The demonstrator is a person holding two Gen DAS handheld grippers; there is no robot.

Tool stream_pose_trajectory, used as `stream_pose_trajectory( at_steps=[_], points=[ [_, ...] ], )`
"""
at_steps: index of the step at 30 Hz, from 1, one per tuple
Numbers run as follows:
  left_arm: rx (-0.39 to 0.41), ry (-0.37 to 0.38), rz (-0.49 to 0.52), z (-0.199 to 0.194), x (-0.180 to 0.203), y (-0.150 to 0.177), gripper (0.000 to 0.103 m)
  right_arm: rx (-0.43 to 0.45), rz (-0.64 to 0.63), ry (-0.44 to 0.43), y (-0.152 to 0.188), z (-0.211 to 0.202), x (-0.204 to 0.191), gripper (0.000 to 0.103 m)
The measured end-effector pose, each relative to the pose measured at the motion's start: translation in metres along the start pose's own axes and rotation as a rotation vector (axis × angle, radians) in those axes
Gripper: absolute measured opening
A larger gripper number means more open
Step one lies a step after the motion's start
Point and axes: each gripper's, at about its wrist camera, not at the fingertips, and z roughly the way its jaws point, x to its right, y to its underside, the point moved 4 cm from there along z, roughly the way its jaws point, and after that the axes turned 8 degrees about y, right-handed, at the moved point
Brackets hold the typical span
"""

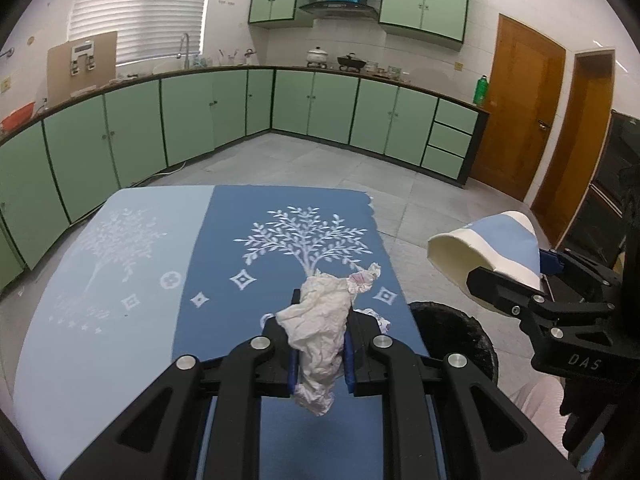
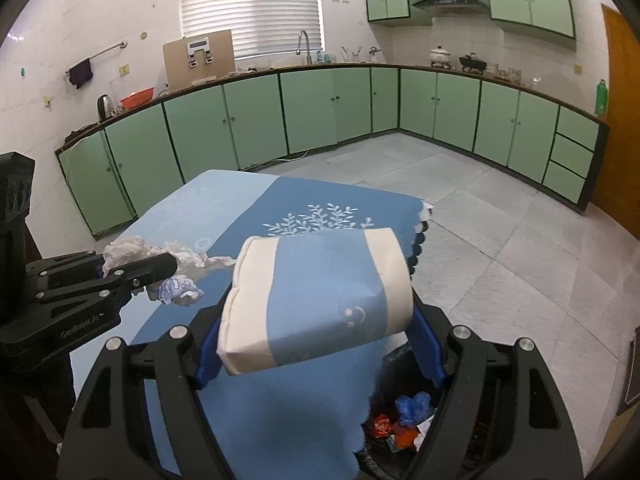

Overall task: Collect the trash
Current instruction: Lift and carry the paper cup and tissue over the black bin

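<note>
Left gripper (image 1: 320, 354) pinches crumpled tissue (image 1: 320, 332), right gripper (image 2: 316, 340) clamps tissue pack (image 2: 316, 292), above blue tablecloth (image 1: 120, 320) in green-cabineted kitchen.

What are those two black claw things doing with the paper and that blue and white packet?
A person is clearing rubbish off a table with a gripper in each hand. The left gripper is shut on a crumpled white tissue, lifted above the blue tablecloth. The right gripper holds a blue and cream tissue pack between its wide-set fingers. A black bin with wrappers already in it sits just below the table edge. Another crumpled scrap lies on the cloth.
</note>
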Motion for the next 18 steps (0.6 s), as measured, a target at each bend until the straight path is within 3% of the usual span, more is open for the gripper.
stream_pose_trajectory(
  at_steps=[18],
  points=[
    [-0.034,0.132,0.122,0.043,0.083,-0.006,0.017,0.001,0.125,0.133,0.032,-0.023,0.094,0.074]
  ],
)
